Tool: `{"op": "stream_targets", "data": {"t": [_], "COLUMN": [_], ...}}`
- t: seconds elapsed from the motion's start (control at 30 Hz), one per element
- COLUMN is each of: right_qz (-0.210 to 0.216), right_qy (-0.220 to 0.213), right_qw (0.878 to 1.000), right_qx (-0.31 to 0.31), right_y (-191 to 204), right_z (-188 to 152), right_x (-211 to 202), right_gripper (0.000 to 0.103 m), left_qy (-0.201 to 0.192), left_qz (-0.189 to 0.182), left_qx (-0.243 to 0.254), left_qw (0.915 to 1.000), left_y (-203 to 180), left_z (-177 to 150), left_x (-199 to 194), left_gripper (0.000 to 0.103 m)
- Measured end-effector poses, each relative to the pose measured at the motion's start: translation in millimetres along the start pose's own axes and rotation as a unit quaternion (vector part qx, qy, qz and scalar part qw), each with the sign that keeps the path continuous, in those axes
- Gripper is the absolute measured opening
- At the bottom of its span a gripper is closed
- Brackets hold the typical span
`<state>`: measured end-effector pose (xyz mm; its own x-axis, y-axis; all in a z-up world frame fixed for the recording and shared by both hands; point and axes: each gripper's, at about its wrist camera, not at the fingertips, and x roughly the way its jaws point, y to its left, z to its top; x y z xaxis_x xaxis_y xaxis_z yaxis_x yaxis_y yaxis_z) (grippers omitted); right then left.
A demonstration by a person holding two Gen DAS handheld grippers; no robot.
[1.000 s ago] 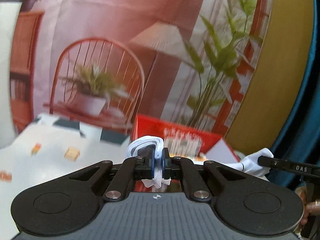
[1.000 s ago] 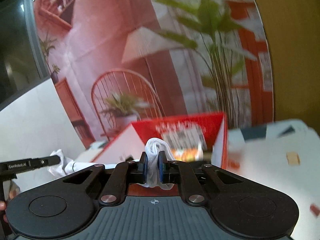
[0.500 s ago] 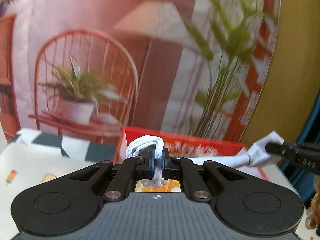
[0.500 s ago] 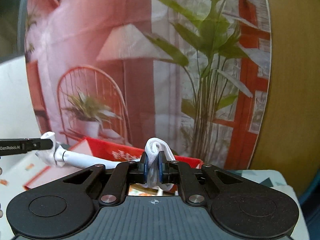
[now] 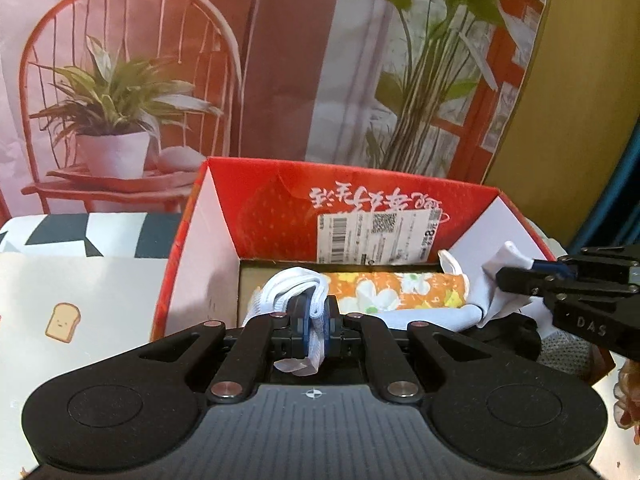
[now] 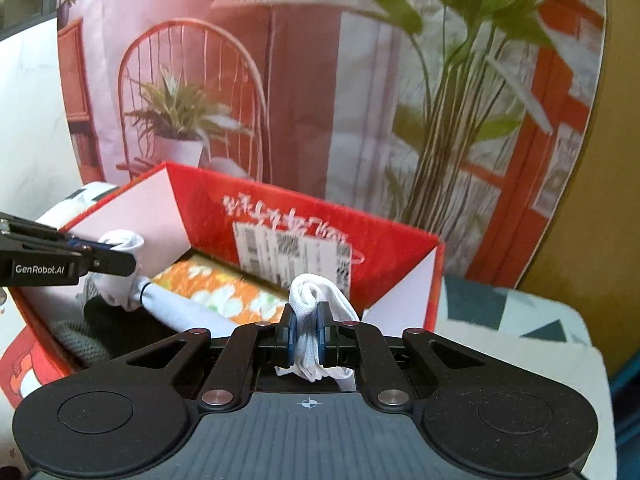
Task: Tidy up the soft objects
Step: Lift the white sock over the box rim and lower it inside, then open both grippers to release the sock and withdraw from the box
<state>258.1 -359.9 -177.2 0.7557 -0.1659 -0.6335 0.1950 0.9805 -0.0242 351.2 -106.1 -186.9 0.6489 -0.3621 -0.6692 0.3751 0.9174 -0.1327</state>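
Observation:
A long white cloth (image 5: 432, 314) hangs stretched between my two grippers over the open red box (image 5: 260, 200). My left gripper (image 5: 316, 320) is shut on one bunched end, and the right wrist view shows that left gripper (image 6: 128, 256) at the left over the red box (image 6: 200, 208). My right gripper (image 6: 308, 332) is shut on the other bunched end of the white cloth (image 6: 180, 308). The same right gripper (image 5: 500, 276) shows at the right of the left wrist view. An orange flowered cloth (image 5: 384, 292) lies in the box beneath.
A dark item (image 5: 508, 332) and a grey knit piece (image 5: 564, 354) lie in the box's near right part. The box stands on a patterned tablecloth (image 5: 80, 288) in front of a printed backdrop (image 5: 280, 60). A shipping label (image 5: 376, 236) is stuck on the far wall.
Both grippers have moved forward and down with the white cloth, from in front of the box to above its opening. The box's inside and the orange cloth have come into view.

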Motion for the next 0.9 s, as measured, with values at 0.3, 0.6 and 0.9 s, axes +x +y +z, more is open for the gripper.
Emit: {"op": "stream_targets", "data": {"t": [0.3,0.6,0.9], "right_qz": [0.006,0.033,0.08], "right_qy": [-0.003,-0.069,-0.082], "right_qw": [1.0,0.996,0.99], "right_qx": [0.014,0.041,0.077], "right_y": [0,9,23], "right_z": [-7,-20,-64], "right_x": [-6,-64,-115], "right_gripper": [0.032,0.068,0.07], "left_qy": [-0.009,-0.045,-0.021], "left_qz": [-0.023,-0.057,-0.076], "left_qx": [0.022,0.033,0.012], "left_qw": [0.9995,0.9968,0.9968], "left_y": [-5,-6,8], "left_z": [-2,-17,-84], "left_x": [-15,-79,-123], "left_gripper": [0.037,0.07,0.074]}}
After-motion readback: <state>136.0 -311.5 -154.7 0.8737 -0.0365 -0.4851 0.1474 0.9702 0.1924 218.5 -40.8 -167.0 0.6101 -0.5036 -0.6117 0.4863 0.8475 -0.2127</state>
